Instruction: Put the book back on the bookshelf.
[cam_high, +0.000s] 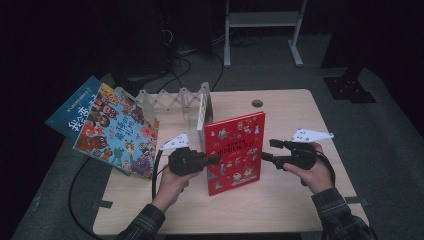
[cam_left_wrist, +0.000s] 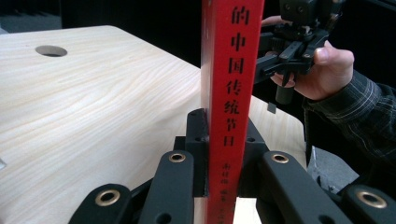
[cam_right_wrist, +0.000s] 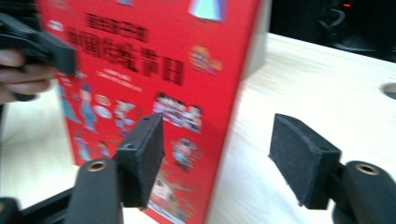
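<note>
Far left of the table (cam_high: 280, 200): two picture books lean together, half off the edge — a blue book (cam_high: 75, 112) behind, a colourful book (cam_high: 120, 132) in front. Next to them a white folding rack (cam_high: 172, 100) stands near the back edge.

Left gripper (cam_high: 214, 160) comes in level, jaws clamped on the spine edge of the red book (cam_high: 235, 152). In the left gripper view the spine (cam_left_wrist: 231, 107) sits upright between the pads, pinched on both sides, with the table hole (cam_left_wrist: 50, 50) far off to the left.

Red book stands upright mid-table, cover facing the person, just in front of the rack's right end.

Right gripper (cam_high: 268, 150) sits just off the book's right edge, jaws wide, not touching. Right gripper view: the two pads (cam_right_wrist: 140, 156) stand well apart, the book's free edge (cam_right_wrist: 154, 93) is beyond and between them, no contact — slightly blurred. The left gripper's jaw shows at the far left of that view, on the cover.
</note>
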